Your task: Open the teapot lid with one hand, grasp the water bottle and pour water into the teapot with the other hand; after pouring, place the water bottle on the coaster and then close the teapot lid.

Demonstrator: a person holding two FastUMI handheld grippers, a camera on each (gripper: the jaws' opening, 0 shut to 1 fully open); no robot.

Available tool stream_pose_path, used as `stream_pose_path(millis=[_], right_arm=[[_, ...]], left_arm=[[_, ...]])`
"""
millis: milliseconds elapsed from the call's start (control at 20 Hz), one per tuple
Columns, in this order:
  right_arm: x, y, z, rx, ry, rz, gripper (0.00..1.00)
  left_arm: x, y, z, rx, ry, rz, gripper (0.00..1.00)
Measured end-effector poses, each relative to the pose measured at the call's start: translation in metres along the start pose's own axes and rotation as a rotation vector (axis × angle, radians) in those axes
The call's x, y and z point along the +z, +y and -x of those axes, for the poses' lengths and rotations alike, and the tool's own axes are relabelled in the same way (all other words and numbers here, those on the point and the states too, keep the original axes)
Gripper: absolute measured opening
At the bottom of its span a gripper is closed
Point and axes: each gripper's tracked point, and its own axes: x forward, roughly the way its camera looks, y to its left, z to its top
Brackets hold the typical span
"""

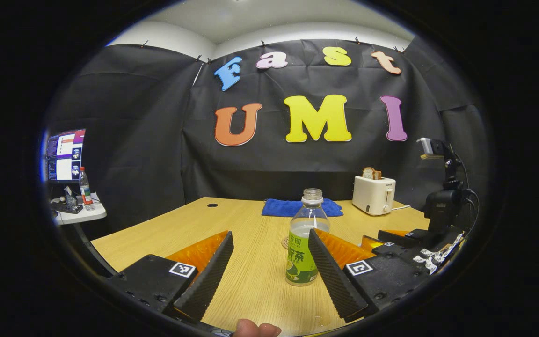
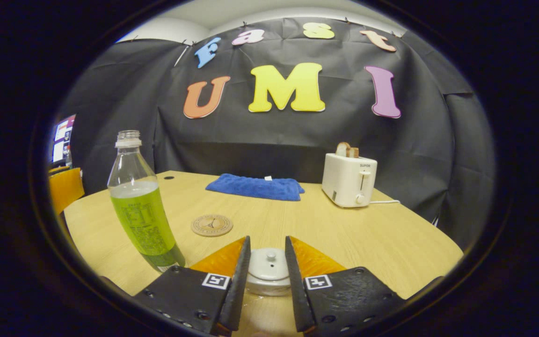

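Straddling the lid (image 2: 268, 265) with my right gripper (image 2: 267, 255), I have one finger on each side of its white dome, the small knob showing in the gap between them; whether the pads actually press on it I cannot tell. The teapot under the lid is mostly hidden by my fingers.

My left gripper (image 1: 269, 245) is held low over the table (image 1: 194, 224) with its fingers spread wide. The bottle (image 1: 304, 238) stands upright just inside the right-hand finger, which overlaps its label; contact I cannot judge, and the other finger is well apart from it. A fingertip (image 1: 255, 329) of my own hand shows at the bottom edge of that view.

The bottle is uncapped, its clear upper part empty, with liquid up to about the top of the green label (seen best from the right gripper view). The round coaster (image 2: 212, 225) lies flat on the table beyond the lid, between bottle and blue cloth (image 2: 255, 186), touching neither.

Farther back, a white toaster (image 2: 349, 180) with a slice of bread in its slot stands near the far edge. Bare wood lies open between the coaster and the toaster. In the left gripper view my right gripper sits at the right edge, and a side desk with a screen (image 1: 66, 155) stands off to the left.
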Motion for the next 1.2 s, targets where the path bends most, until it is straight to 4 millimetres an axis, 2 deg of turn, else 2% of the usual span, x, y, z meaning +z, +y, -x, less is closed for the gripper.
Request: stream_pose_path(millis=[50,100,150,200,250,350,400,450,650,700,750,1050,1200], right_arm=[[-0.001,0.001,0.000,-0.001,0.007,0.006,0.48],[-0.002,0.001,-0.001,0.000,0.014,0.005,0.41],[-0.004,0.004,-0.003,0.016,0.019,-0.002,0.48],[-0.006,0.005,0.001,0.006,0.026,-0.012,0.42],[-0.005,0.002,-0.004,0.009,0.030,-0.018,0.23],[-0.004,0.003,-0.002,0.009,0.037,0.002,0.24],[-0.001,-0.002,-0.011,-0.018,0.029,0.007,0.24],[-0.004,-0.002,-0.003,-0.005,0.033,-0.001,0.07],[-0.002,-0.002,-0.002,0.025,0.037,-0.018,0.07],[-0.002,-0.001,-0.005,0.027,0.034,-0.017,0.00],[-0.001,0.000,-0.002,0.032,0.029,-0.018,0.00],[0.022,-0.002,0.008,0.050,-0.042,-0.050,0.00],[0.033,-0.010,0.017,0.044,-0.064,-0.038,0.00]], left_arm=[[-0.001,0.000,-0.001,0.000,0.003,-0.001,1.00],[-0.002,0.000,-0.001,-0.001,0.006,-0.002,1.00],[-0.002,0.000,-0.001,-0.003,0.007,-0.001,1.00],[-0.004,0.000,-0.002,-0.004,0.007,0.000,1.00],[-0.003,0.000,-0.002,-0.006,0.009,0.000,1.00],[-0.002,0.000,-0.001,-0.005,0.006,-0.002,1.00],[-0.002,0.000,-0.001,-0.004,0.006,-0.003,1.00],[-0.002,-0.001,0.001,-0.005,0.007,-0.001,1.00],[-0.004,-0.002,-0.002,-0.015,0.012,0.012,1.00],[-0.004,-0.002,-0.001,-0.016,0.012,0.011,1.00],[-0.004,-0.003,-0.002,-0.019,0.012,0.010,1.00],[-0.011,-0.019,-0.004,-0.062,0.032,0.038,1.00],[-0.019,-0.027,-0.003,-0.099,0.054,0.049,1.00]])
